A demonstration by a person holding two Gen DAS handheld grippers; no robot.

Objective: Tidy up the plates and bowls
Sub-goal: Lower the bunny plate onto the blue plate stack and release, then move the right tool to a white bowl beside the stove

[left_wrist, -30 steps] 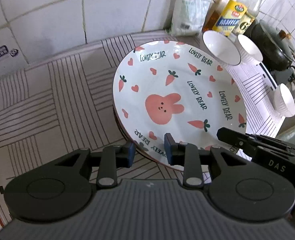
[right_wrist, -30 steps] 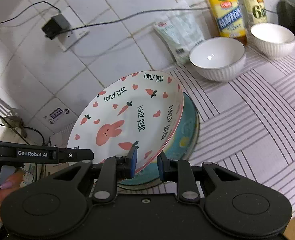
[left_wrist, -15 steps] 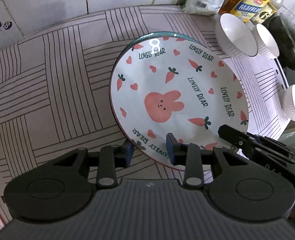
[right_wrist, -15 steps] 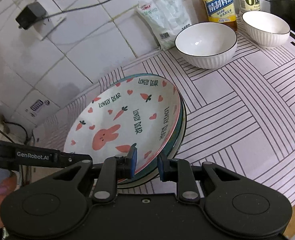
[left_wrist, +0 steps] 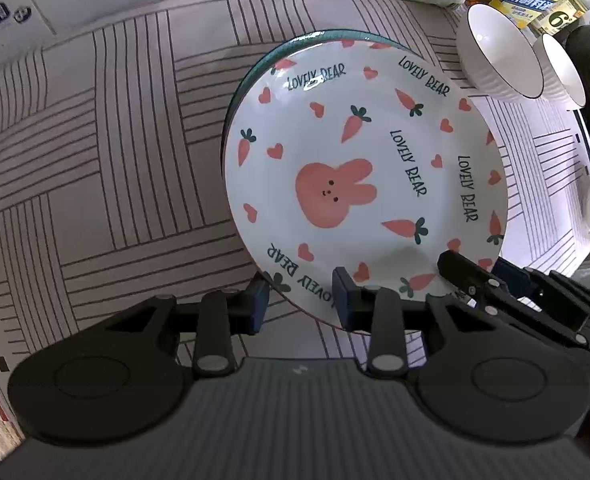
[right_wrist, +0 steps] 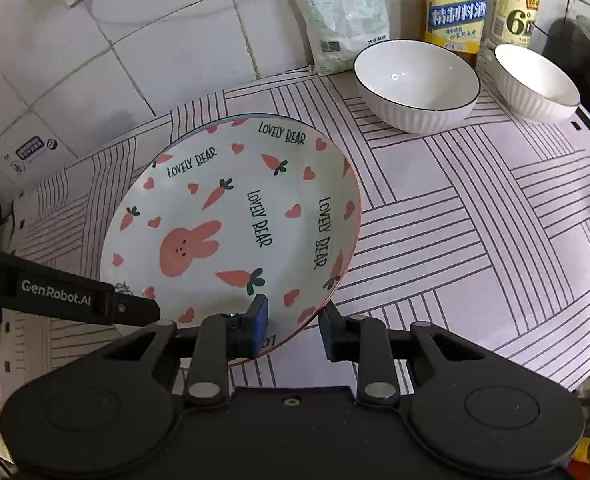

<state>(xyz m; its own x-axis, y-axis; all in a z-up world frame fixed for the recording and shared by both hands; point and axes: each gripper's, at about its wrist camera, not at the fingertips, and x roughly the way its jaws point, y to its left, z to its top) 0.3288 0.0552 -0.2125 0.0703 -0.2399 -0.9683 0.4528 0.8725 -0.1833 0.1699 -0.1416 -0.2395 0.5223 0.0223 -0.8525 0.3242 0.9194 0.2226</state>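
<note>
The left tongs straddle the near rim of the rabbit plate. Their blue pads sit wide apart, one just outside the rim on the desk side, the other over the plate's face, and neither visibly presses the rim; they grip nothing. The plate, printed with a pink rabbit, carrots, hearts and "LOVELY BEAR", lies on top of a teal-rimmed plate, of which only a thin crescent shows at the far edge. Both rest on the striped cloth of the desk.

To the right, the right tongs bracket the same rim from the other side: one pad lies over the plate's face, the other just beyond the edge, with open space around the rim, so they too are parted and hold nothing.

Further right on the desk stand a large white bowl and a smaller white bowl, well apart from the plates, with a yellow-labelled bottle behind them.

One second ago the rabbit plate was tilted up above the teal one with both tongs much narrower around its rim. Half a second ago it was nearly down. Now it lies flat and nested, and both tongs have widened off the rim.
</note>
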